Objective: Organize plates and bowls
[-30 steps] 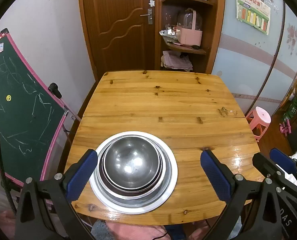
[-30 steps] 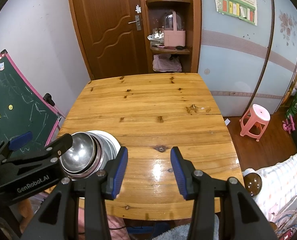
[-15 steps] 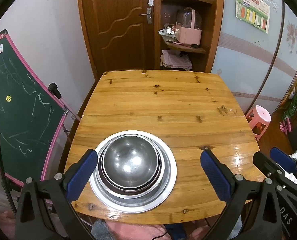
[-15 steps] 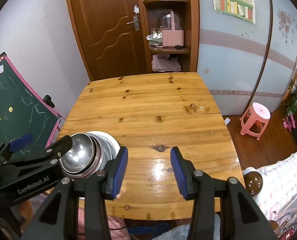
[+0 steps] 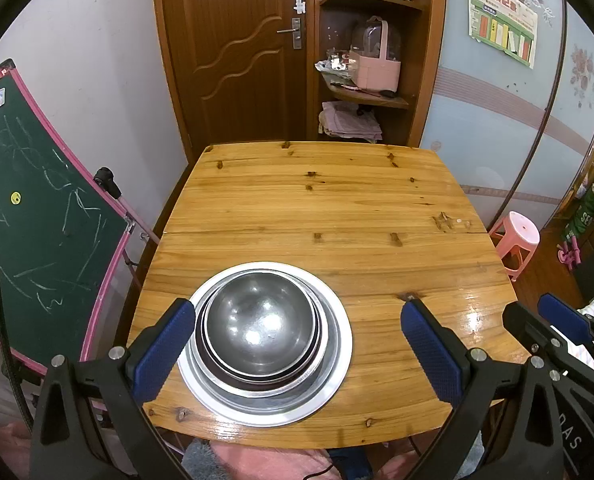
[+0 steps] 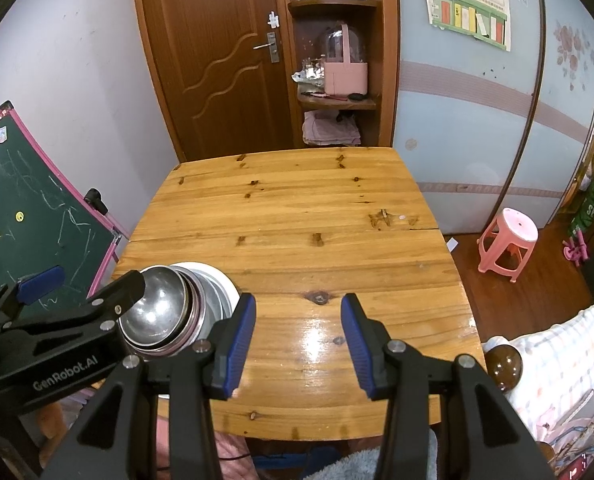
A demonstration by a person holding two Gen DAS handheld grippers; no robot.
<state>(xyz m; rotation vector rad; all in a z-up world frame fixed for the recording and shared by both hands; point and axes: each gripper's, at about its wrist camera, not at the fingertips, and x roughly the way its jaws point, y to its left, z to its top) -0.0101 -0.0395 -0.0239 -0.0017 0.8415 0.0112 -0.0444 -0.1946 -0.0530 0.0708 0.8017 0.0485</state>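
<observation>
Steel bowls (image 5: 259,324) nested on plate (image 5: 333,380) between spread left jaws; right jaws released, empty. Nothing changed; stacking looks done.

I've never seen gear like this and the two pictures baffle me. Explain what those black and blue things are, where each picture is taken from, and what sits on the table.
There is no robot here. A person holds a pair of black tongs with blue pads in each hand, and a small wide-angle camera on each looks forward along its two fingers.

One picture comes from the left tongs. Its fingers stand wide open, with nothing gripped. Beyond them, on the varnished wooden table, lies a stack: a round steel bowl nested in other bowls on a flat silver plate.

The other picture comes from the right tongs, also open and empty, over bare wood. At its left edge you see the left tongs from the side, next to the same stack.

Nothing is held at this moment.
</observation>
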